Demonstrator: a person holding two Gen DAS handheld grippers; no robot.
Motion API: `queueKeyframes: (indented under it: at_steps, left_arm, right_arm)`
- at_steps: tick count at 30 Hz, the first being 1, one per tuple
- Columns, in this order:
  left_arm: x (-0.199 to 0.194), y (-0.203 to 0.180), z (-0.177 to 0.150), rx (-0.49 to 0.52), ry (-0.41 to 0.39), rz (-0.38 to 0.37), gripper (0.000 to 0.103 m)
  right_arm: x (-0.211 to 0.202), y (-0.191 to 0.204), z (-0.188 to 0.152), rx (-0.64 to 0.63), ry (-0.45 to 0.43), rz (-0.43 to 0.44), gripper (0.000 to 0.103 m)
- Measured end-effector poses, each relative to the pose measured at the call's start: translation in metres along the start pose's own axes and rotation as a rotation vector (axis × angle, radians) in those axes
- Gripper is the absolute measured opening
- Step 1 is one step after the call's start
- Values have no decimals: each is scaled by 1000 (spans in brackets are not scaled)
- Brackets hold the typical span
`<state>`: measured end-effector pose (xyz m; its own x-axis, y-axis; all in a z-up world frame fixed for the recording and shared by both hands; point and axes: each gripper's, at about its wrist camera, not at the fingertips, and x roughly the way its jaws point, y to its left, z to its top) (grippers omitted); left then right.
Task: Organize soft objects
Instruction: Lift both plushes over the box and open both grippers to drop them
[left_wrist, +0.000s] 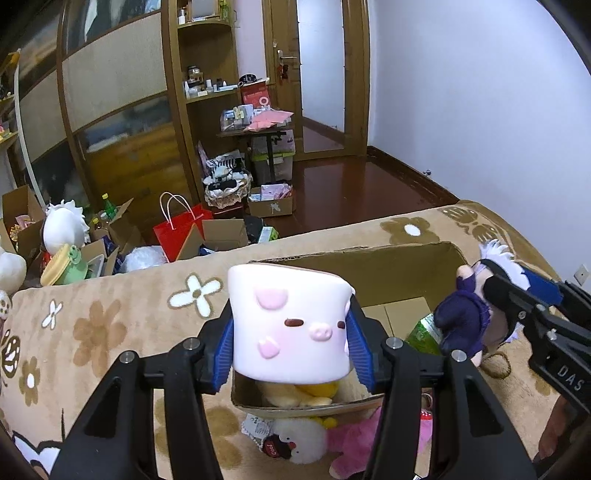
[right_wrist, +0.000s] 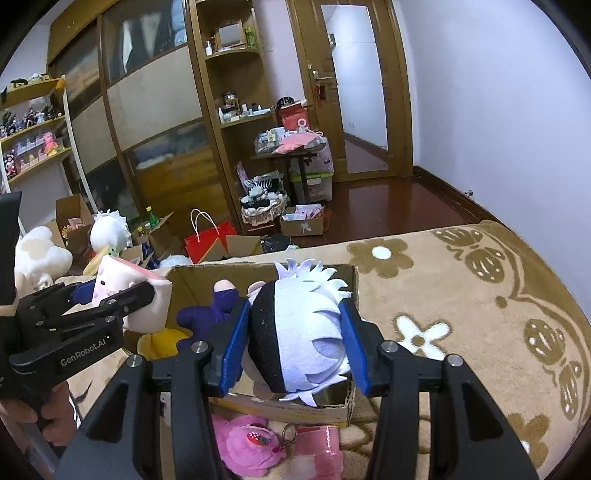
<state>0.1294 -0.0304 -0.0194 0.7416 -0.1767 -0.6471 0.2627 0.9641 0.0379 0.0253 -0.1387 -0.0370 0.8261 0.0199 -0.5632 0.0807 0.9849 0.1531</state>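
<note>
My left gripper (left_wrist: 290, 341) is shut on a white marshmallow pig plush (left_wrist: 288, 325) and holds it above the near end of an open cardboard box (left_wrist: 402, 254). My right gripper (right_wrist: 295, 345) is shut on the head of a white-haired doll in dark purple clothes (right_wrist: 306, 332), held over the same box (right_wrist: 192, 280). The right gripper (left_wrist: 517, 306) with the doll (left_wrist: 461, 321) shows at the right of the left wrist view. The left gripper (right_wrist: 110, 302) with the pig plush (right_wrist: 147, 306) shows at the left of the right wrist view. A yellow plush (left_wrist: 314, 393) lies inside the box.
The box stands on a beige flowered blanket (right_wrist: 461, 295). A pink plush (right_wrist: 247, 443), a white duck plush (left_wrist: 299, 439) and a pink pouch (right_wrist: 317, 439) lie in front of the box. A green bottle (left_wrist: 424, 332) lies in it. Beyond the bed are a red bag (left_wrist: 181, 232), boxes and shelves.
</note>
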Motion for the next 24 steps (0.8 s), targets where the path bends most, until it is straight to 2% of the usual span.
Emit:
queueKeyframes:
  at_steps: [9,24]
  left_arm:
    - [14,-5,-4,11,40,-28,57]
    - [23,-9,-6,14,90,-38,60]
  right_arm:
    - [15,-2,-6,1,42,13,52]
    - [19,1,-10,-14,55,7,53]
